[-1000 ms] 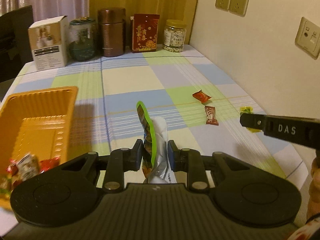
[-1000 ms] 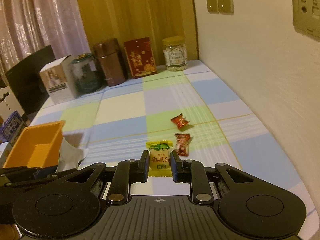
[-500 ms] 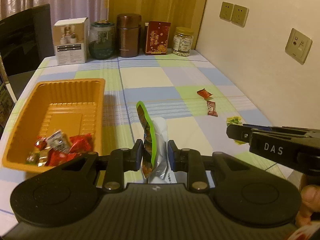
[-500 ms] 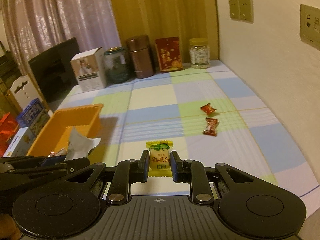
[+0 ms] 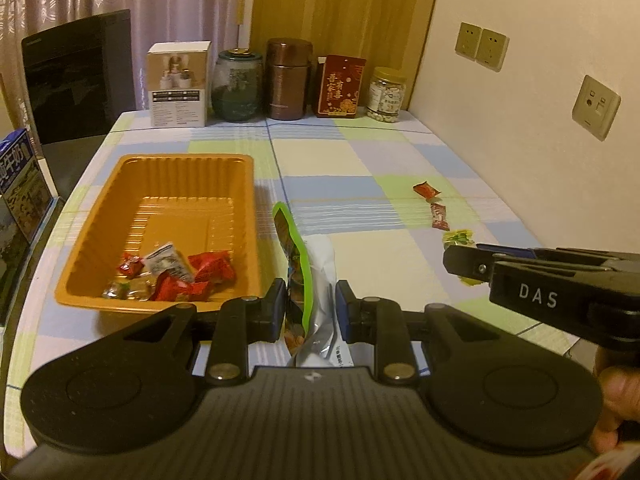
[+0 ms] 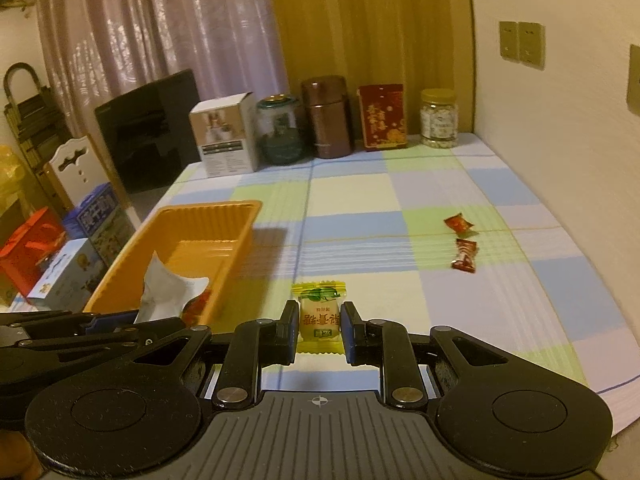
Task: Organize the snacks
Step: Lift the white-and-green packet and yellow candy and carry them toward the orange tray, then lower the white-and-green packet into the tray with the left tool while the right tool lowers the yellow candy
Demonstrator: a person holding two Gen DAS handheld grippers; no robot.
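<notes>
Now the orange tray (image 5: 120,184) sits on the table so snacks stay together. The left gripper (image 5: 310,306) squeezes a green-edged pouch (image 5: 304,280) beside it. The right gripper (image 6: 320,330) pinches a small yellow candy (image 6: 320,312), likely bound for the tray too.

We see a glossy ribbed plastic tray (image 5: 100,240) at ten o'clock of a shiny foil pouch (image 5: 320,280), on the bench's matt checked cloth (image 5: 352,160).
</notes>
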